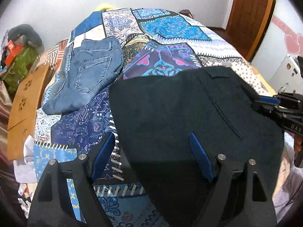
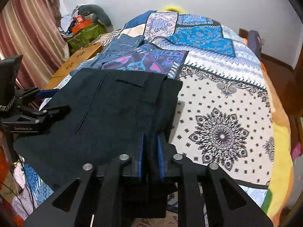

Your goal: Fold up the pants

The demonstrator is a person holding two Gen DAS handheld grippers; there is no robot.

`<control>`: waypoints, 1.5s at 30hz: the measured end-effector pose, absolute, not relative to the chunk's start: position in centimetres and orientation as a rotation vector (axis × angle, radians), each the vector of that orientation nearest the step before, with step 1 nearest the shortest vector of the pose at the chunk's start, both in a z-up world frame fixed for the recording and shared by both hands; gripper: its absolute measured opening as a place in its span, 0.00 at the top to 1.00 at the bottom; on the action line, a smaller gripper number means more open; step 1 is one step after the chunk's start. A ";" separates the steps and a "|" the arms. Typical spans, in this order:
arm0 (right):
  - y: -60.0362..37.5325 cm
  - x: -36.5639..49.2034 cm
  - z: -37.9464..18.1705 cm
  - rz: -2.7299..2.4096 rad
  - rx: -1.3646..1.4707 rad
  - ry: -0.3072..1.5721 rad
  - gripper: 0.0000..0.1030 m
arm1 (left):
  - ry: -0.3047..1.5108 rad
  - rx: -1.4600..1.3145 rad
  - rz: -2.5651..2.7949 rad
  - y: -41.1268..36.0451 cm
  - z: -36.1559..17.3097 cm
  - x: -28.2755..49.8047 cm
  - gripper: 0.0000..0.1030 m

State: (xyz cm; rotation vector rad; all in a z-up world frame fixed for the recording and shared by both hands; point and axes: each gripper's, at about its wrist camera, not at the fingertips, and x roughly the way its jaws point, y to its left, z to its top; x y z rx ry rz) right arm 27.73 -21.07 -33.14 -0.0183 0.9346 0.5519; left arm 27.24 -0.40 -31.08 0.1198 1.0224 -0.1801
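Black pants on bedspread; right jaws clamp fold, left jaws apart.

A home bedroom. A patchwork bedspread is covering the bed, and striped curtains are hanging beside a wooden door.

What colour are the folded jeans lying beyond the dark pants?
Faded blue denim jeans, seen best in the left wrist view.

Two pants: one black, one denim.
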 end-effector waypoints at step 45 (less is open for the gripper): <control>-26.9 21.7 -27.6 0.422 0.021 0.836 0.57 | 1.102 0.170 -0.186 1.9 -31.9 20.7 0.22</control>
